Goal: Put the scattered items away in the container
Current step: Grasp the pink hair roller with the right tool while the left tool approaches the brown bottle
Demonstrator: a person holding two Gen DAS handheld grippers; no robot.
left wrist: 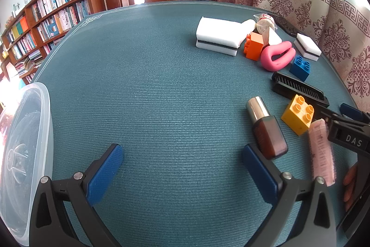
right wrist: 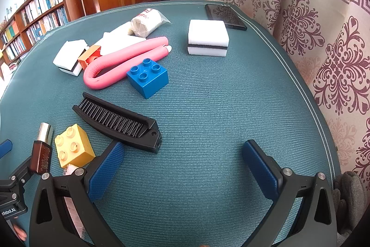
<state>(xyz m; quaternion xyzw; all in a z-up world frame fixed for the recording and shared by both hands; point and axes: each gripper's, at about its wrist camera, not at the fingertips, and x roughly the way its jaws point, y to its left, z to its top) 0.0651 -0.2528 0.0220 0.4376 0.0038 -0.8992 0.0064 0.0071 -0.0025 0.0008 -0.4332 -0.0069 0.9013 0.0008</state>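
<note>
1. The clear plastic container [left wrist: 23,154] sits at the left edge of my left wrist view, and as far as I can see it holds nothing.
2. I count the items lying loose on the teal tablecloth [left wrist: 150,73]: brown bottle [left wrist: 266,129], yellow brick [left wrist: 298,114], pink brush [left wrist: 321,152] and black comb [right wrist: 118,122] nearest; blue brick [right wrist: 148,76], pink foam roller [right wrist: 120,61], orange brick [left wrist: 254,45] and sponges toward the upper frame.
3. My left gripper [left wrist: 182,166] hangs empty, jaws apart, over bare cloth.
4. My right gripper [right wrist: 183,166] is likewise spread wide and empty, beside the comb.
5. I judge the tidying barely begun.
</note>
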